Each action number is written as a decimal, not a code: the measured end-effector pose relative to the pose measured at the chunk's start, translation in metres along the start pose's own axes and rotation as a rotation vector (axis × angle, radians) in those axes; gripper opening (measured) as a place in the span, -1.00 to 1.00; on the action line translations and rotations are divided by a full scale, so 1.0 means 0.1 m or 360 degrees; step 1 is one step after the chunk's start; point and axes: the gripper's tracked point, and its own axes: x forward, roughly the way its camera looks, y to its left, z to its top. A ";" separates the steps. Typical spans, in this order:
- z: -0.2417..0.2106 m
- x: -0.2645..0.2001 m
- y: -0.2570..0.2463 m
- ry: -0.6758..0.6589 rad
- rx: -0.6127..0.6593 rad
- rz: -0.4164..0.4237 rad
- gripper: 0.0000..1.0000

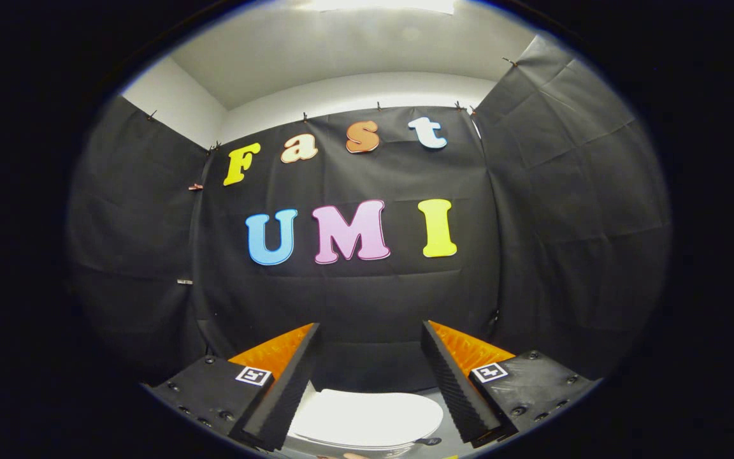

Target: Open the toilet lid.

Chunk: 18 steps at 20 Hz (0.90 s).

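Tongs [370, 376] nearest, 2 fingers spread wide apart, nothing clamped. Toilet lid [367, 417] sits down low between fingers, white, looks flat and closed, still well below tips. Step in hand imo: approach. Drop tongs lower, aim for front lip of lid, hook 1 finger under or pinch edge, then swing up slow toward back wall. Bowl contents hidden under lid, can't tell
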 end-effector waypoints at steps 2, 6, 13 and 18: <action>-0.03 0.08 -0.11 -0.0007 0.0038 -0.0029 0.96; -0.23 0.19 -0.34 0.0021 0.0148 -0.0100 0.96; -1.07 0.37 -0.90 0.0222 0.0360 -0.0248 0.96; -1.85 0.42 -1.35 0.0394 0.0586 -0.0379 0.95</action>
